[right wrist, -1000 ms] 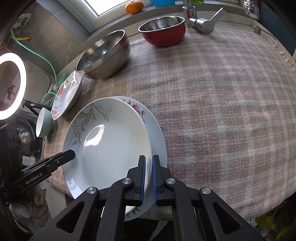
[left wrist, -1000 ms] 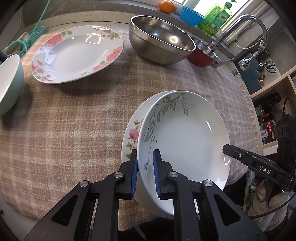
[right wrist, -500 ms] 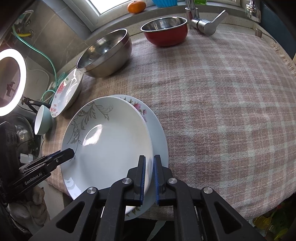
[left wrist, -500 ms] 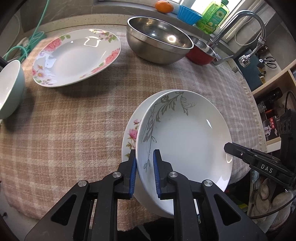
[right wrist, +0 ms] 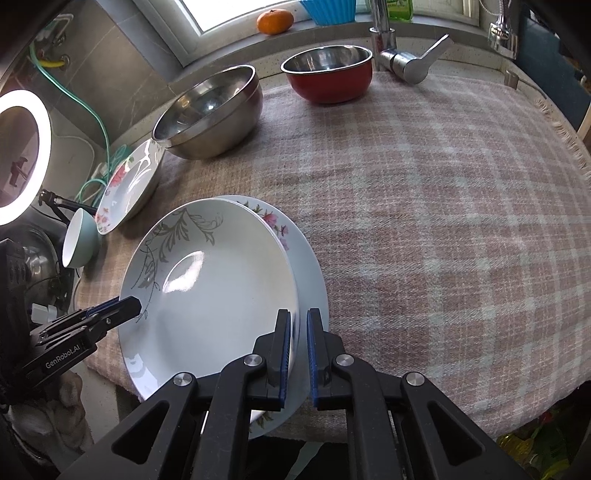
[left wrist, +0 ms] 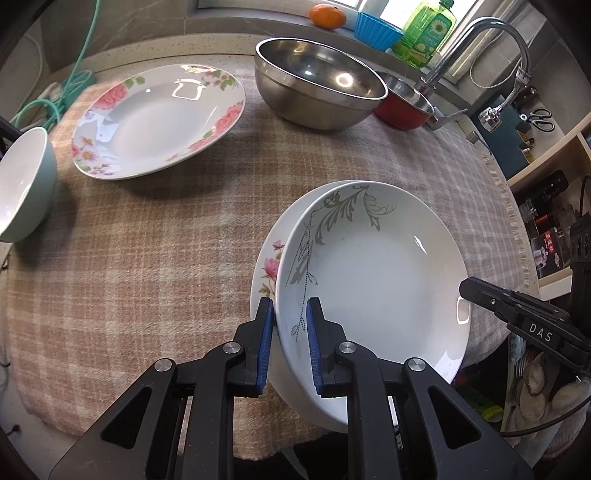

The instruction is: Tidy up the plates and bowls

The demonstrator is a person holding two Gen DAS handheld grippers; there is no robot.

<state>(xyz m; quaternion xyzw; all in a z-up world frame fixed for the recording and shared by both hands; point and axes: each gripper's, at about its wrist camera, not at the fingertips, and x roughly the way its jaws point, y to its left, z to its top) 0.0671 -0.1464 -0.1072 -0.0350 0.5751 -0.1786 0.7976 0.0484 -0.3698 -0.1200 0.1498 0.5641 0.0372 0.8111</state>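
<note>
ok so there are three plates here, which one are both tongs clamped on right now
The grey-leaf plate. Both the left tongs and the right tongs grip its rim. It sits on a pink-flower plate; the big rose plate lies apart, untouched.

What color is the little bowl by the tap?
Red outside, shiny steel inside; the right wrist view shows it best.

Three plates: a leaf-patterned plate (left wrist: 373,266) stacked on a flowered plate (left wrist: 266,266), and a rose-rimmed plate (left wrist: 159,118) apart. Three bowls: a big steel bowl (left wrist: 317,83), a red bowl (left wrist: 404,107) and a pale green bowl (left wrist: 24,184). One orange (left wrist: 327,16).
</note>
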